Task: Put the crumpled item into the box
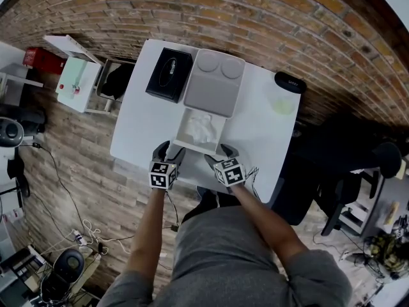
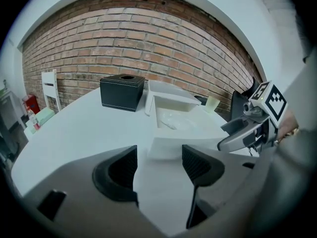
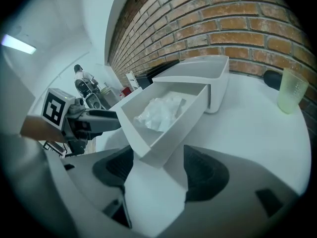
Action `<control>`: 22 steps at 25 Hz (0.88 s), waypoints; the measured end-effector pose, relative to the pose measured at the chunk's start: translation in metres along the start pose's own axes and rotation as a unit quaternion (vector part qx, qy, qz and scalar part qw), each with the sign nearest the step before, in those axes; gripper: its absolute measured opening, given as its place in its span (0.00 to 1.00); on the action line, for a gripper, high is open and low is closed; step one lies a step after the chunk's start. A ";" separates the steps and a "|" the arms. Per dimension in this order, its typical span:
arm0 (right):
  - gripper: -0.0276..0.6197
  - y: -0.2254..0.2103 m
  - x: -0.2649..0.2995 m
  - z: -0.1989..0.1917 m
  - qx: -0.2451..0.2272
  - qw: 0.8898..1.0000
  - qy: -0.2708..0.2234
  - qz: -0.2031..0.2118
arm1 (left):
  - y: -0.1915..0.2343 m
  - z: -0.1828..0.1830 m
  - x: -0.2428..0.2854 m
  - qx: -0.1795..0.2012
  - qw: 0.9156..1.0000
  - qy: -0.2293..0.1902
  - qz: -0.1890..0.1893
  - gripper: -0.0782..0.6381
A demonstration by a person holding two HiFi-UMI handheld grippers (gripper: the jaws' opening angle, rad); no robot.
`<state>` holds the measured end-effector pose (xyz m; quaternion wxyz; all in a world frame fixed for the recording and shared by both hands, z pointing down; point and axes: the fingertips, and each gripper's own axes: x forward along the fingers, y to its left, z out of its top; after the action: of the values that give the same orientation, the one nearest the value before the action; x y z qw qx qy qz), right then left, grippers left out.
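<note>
**Crumpled white papery wad (image 1: 203, 126) in open white rectangular box (image 1: 181, 125)**

Wad on box floor, approx. mid-box, touching neither gripper. Box mid-way across white tabletop (image 1: 137, 133), near the front edge, long side running away from the person.

Left gripper (image 2: 159, 160): jaws wide apart, holding nothing. Only bare tabletop btwn pads. Box's near wall just ahead of tips, no contact visible. In head view, at box's near left corner.

Right gripper (image 3: 158, 167): jaws wide too, gripping nothing. Box's near right corner poking into the gap btwn pads; left pad v. close to box wall, contact not certain. Wad in plain sight beyond the corner, well clear of the tips.

Both grippers tilted down & fwd, side by side at table's near edge, box corners btwn them.

Right behind box's far wall: grey moulded lid (image 1: 214, 82) w/ two round recesses. Just beside lid, to its left: black square tissue box (image 1: 169, 74) w/ oval slot on top. Far right of tabletop, well apart from box: translucent pale-green plastic cup (image 1: 282, 101), upright. Beyond cup, at table corner: black oval obj. (image 1: 290, 82), type unclear. Red-brick wall (image 1: 255, 5) behind table.
</note>
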<state>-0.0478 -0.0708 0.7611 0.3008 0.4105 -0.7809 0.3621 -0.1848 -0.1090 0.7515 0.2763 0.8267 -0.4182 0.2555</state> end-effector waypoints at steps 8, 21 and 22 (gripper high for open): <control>0.53 -0.006 0.000 0.005 -0.003 1.000 -0.005 -0.009 | 0.001 0.008 0.002 -0.001 1.000 -0.003 0.002 0.49; 0.54 -0.012 0.000 0.009 -0.002 1.000 -0.008 -0.010 | 0.002 0.011 0.006 -0.011 1.000 -0.003 0.003 0.49; 0.54 -0.013 0.001 0.010 0.000 1.000 -0.009 -0.010 | 0.002 0.012 0.007 -0.009 1.000 -0.002 0.003 0.49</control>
<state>-0.0388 -0.0841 0.7601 0.2978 0.4216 -0.7793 0.3555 -0.1808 -0.1222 0.7479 0.2815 0.8237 -0.4236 0.2507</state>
